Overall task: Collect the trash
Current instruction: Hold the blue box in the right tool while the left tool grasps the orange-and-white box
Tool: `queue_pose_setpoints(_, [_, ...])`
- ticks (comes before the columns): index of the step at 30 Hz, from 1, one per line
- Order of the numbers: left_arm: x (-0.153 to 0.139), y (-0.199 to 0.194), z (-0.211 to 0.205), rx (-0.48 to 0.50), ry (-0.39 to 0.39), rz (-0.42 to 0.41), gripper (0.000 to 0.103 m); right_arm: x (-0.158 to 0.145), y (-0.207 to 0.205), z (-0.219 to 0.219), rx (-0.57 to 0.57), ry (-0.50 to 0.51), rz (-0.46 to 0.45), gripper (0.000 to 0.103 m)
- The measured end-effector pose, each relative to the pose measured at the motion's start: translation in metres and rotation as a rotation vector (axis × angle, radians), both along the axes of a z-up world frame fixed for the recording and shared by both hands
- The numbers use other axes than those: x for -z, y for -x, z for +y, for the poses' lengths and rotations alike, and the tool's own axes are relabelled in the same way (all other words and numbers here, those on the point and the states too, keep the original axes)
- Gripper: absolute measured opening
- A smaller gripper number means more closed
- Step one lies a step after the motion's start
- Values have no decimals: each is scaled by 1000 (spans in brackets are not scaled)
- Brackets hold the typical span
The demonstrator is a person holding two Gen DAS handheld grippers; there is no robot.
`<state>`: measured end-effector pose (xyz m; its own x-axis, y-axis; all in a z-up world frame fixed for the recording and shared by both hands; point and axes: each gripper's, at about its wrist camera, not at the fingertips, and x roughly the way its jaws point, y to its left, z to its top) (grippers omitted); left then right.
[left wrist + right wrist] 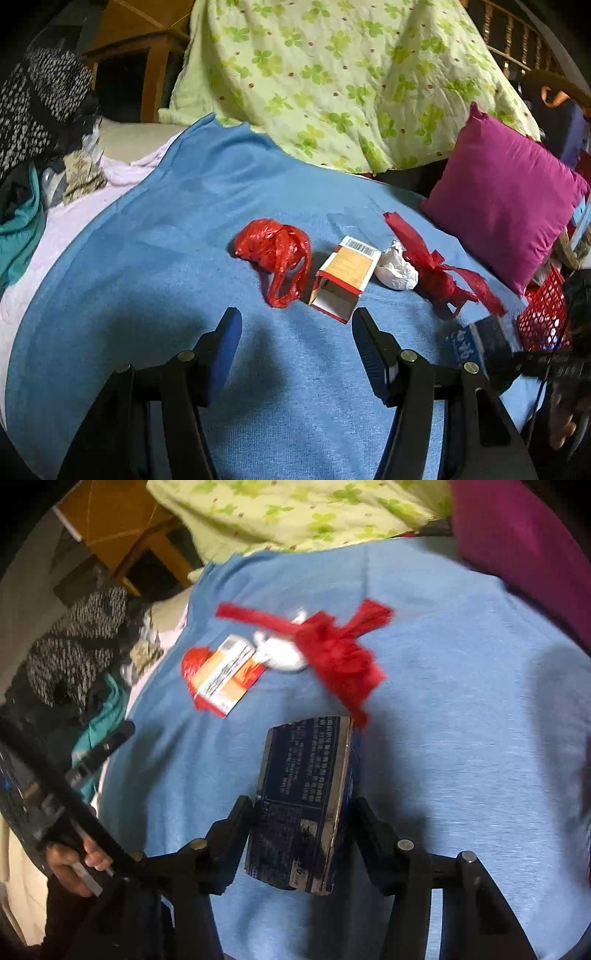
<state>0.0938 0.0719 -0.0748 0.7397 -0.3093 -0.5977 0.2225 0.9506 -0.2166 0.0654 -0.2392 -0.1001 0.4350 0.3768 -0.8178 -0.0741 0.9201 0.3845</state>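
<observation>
Hovering over the blue blanket (155,258), the left gripper (297,328) stands parted with nothing between its jaws; a red plastic bag (275,254) lies at eleven o'clock, an open carton (345,278) at one, crumpled tissue (397,271) and red mesh (439,273) near two. Seen from the right wrist, the right gripper (304,812) clamps a dark blue wrapper (304,794), that litter lying around twelve.

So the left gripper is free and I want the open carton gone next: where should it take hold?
Judging by its pose, grip the carton across its two long side walls near the open end, which faces the left gripper. Come from the front: the red bag and tissue crowd its sides.
</observation>
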Motion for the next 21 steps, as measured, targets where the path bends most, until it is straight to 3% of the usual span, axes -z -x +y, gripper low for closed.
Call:
queue_pose_setpoints(1, [0,1,-2,10,-3,-4,63,-4,3,-8,16,-13,-19,42])
queue_pose_setpoints(2, [0,1,-6,21,2,0,63,-6,2,-11,28,-21,-30,38])
queue_pose_setpoints(8, [-4,-10,-33,90,-11,1,64,-13,6,-56,134,-55,-75,38])
queue_pose_setpoints(10, [-6,-23,-47,119,-50,-5,73,-11,4,-63,145,-62,-62,38])
queue_pose_setpoints(12, [-5,-38,-58,163,-71,15,73,-11,5,-67,143,-93,-67,38])
queue_pose_setpoints(15, [-1,-62,-79,220,-138,58,74,-17,9,-76,157,-156,-88,41])
queue_pose_setpoints(17, [3,-74,-89,244,-173,79,74,-20,9,-82,174,-204,-96,62])
queue_pose_setpoints(18, [5,-79,-92,250,-184,85,74,-21,10,-84,179,-229,-100,65])
queue_pose_setpoints(21, [12,-90,-96,266,-204,114,74,-25,9,-84,168,-252,-115,66])
